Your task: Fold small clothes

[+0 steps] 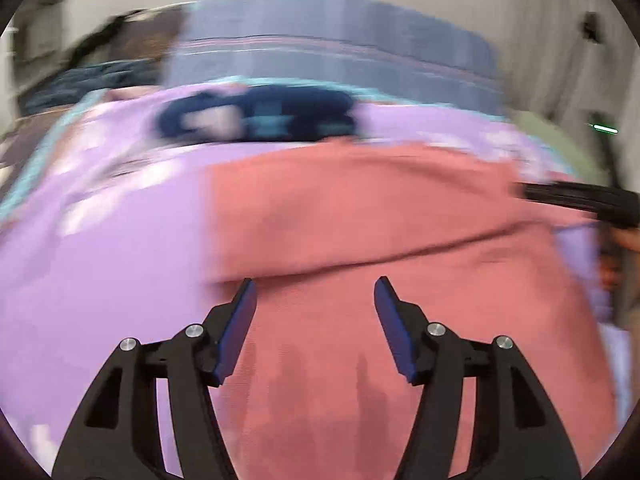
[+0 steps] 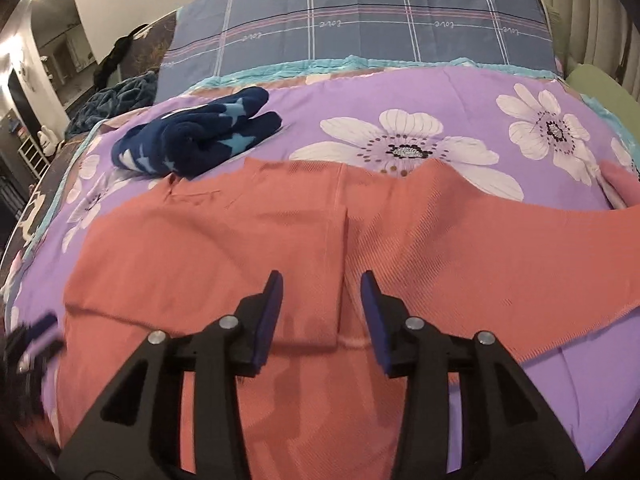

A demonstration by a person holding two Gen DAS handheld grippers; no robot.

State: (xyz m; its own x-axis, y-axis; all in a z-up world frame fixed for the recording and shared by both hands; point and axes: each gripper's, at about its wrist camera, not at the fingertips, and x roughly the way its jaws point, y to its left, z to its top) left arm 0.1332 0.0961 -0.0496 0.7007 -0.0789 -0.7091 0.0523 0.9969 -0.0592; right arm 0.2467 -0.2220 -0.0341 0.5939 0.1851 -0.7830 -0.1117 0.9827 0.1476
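Bedding fills both views: a purple sheet with white flowers (image 2: 400, 148) covers the bed, with a blue plaid quilt (image 2: 360, 20) across the upper part of the frame. On the sheet lies the salmon garment (image 2: 224, 240), spread flat, taking up the centre and lower half of the right wrist view. A folded panel of it sits left of centre, its edge running top to bottom just left of the gap between the jaws. A wide flap reaches out to the right edge of the frame. So the garment's long axis looks to run left to right across the picture.

Upper left of that view holds a dark blue bundle with pale stars (image 2: 192, 136), just beyond the garment's far edge.

Right hand-held gripper (image 2: 322, 280): jaws apart, nothing between them, hanging over the garment's middle. Left hand-held gripper (image 1: 314, 286): jaws wider apart, also empty, above the salmon cloth near its left border; that view is badly blurred.

Judging by this, the unfolded flap lies to the right of the right hand-held gripper, which is the nearer of the two to it; the left one appears as a dark smear at the lower left.
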